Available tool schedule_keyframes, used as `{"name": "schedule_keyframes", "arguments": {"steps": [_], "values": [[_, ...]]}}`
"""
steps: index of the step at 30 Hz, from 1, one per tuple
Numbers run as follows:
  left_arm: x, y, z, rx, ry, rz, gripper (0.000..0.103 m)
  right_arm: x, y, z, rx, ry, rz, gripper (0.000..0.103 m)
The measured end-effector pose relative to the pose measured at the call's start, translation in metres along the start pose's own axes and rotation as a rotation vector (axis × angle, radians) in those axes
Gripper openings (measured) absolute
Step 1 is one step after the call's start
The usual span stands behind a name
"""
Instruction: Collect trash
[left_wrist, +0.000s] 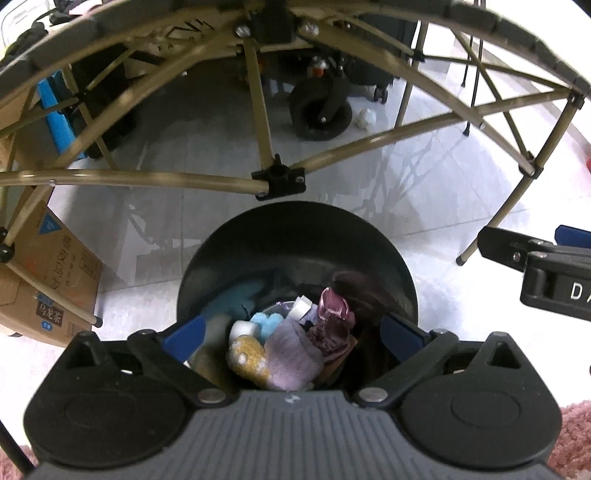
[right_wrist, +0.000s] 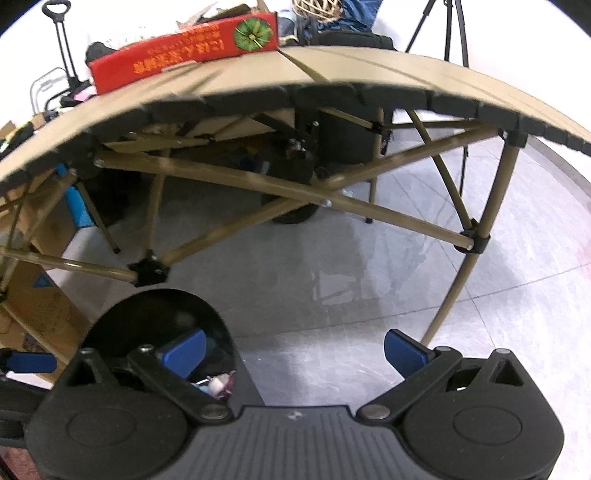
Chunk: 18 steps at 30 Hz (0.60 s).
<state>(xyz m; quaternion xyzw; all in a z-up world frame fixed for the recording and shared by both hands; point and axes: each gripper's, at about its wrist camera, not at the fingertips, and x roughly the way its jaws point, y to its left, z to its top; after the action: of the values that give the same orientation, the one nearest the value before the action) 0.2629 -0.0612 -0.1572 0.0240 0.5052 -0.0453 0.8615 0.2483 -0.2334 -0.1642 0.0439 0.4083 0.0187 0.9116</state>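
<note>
Left wrist view: a pale tiled floor (left_wrist: 424, 206) runs beneath a folding table (right_wrist: 351, 77) on crossed tan struts, a cardboard box (left_wrist: 55, 284) at the floor's left edge and a crumpled paper ball (left_wrist: 365, 119) beside a black wheel (left_wrist: 319, 114). The left gripper (left_wrist: 293, 332), spread wide and empty, hangs over a black bin (left_wrist: 295, 236) filled with pastel trash (left_wrist: 291, 339); the right gripper (right_wrist: 295, 350) is likewise spread and empty.

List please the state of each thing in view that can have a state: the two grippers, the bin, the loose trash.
left gripper: open, empty, above the bin.
right gripper: open, empty, beside the bin.
trash bin: uncovered, holding soft scraps.
crumpled paper ball: lying on the floor under the table, not collected.
</note>
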Motion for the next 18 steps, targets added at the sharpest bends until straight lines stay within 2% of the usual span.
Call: {"name": "schedule_keyframes", "arguments": {"steps": [9,16,18], "values": [[-0.056,0.028,-0.029,-0.035,-0.126,0.046,0.103,-0.041,0.023,-0.015,-0.053,-0.061,0.058,0.103],[-0.092,0.049,-0.07,-0.057,-0.125,0.017,0.103,-0.092,0.037,-0.037,-0.042,-0.084,0.139,0.103],[-0.108,0.054,-0.08,-0.059,-0.147,0.008,0.103,-0.109,0.04,-0.047,-0.057,-0.09,0.149,0.103]]}}
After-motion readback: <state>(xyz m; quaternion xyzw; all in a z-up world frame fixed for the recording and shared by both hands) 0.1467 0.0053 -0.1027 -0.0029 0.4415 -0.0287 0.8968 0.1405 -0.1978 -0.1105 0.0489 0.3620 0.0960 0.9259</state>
